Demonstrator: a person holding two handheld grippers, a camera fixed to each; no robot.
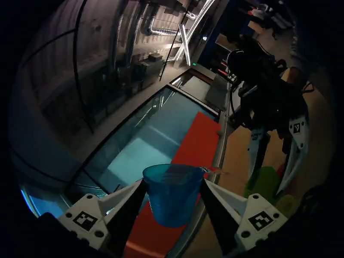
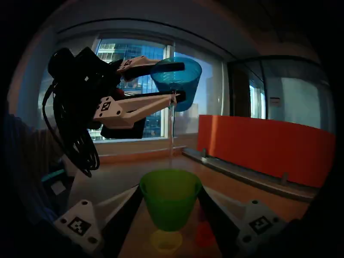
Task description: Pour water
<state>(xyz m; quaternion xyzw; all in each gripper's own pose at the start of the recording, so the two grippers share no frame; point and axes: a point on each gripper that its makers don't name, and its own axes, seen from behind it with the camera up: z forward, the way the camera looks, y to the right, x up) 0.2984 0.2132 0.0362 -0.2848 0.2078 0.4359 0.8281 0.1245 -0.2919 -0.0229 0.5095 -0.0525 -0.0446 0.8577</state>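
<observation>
Open air separates the tilted blue translucent plastic cup (image 2: 189, 79) above from the green translucent plastic cup (image 2: 170, 198) below, crossed by a thin water stream (image 2: 172, 129). The left hand-held gripper (image 2: 179, 81) and its black cable bundle (image 2: 73, 129) block the left. A long orange panel (image 2: 266, 146) walls the far right, past a strip of wooden surface (image 2: 223, 182).

left gripper view: green cup (image 1: 263, 182) partly hidden behind right gripper (image 1: 266, 187) fingers, fill level unreadable | blue cup (image 1: 173, 195) flanks covered by left gripper (image 1: 173, 181) fingers | right gripper view: yellow item (image 2: 165, 241) and red item (image 2: 204, 234) below green cup blurred, unidentifiable | water stream (image 2: 172, 129) thin, landing point unclear
</observation>
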